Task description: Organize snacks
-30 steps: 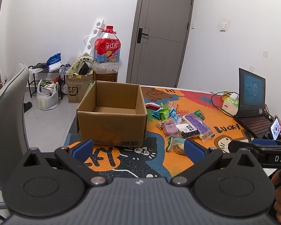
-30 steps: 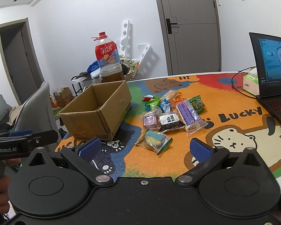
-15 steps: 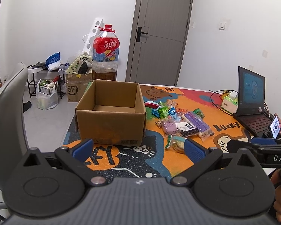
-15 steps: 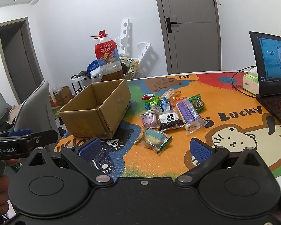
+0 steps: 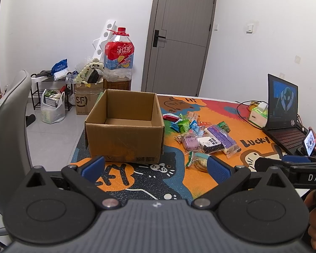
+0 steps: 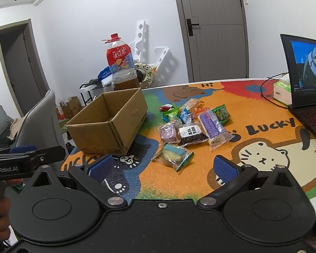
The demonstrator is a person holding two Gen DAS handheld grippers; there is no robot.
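Observation:
An open, empty cardboard box (image 5: 124,141) (image 6: 107,124) stands on the colourful table mat (image 5: 250,116) (image 6: 252,109). To its right lies a pile of several wrapped snacks (image 5: 202,137) (image 6: 189,126), with a green-edged cracker pack (image 5: 197,160) (image 6: 174,155) nearest me. My left gripper (image 5: 155,168) is open and empty, held above the table's near edge in front of the box. My right gripper (image 6: 161,167) is open and empty, just short of the cracker pack. Each gripper shows at the other view's edge.
A large iced-tea bottle (image 5: 118,63) (image 6: 122,67) stands behind the box. An open laptop (image 5: 284,109) (image 6: 305,80) and a tissue box (image 5: 258,113) (image 6: 281,90) sit at the right. A grey chair (image 5: 8,139) (image 6: 38,124) is at the left. A hand holds a phone (image 5: 309,143) at the right.
Both views have shifted slightly; the box and snacks sit a little lower and nearer in the frames. Both grippers stay open and empty.

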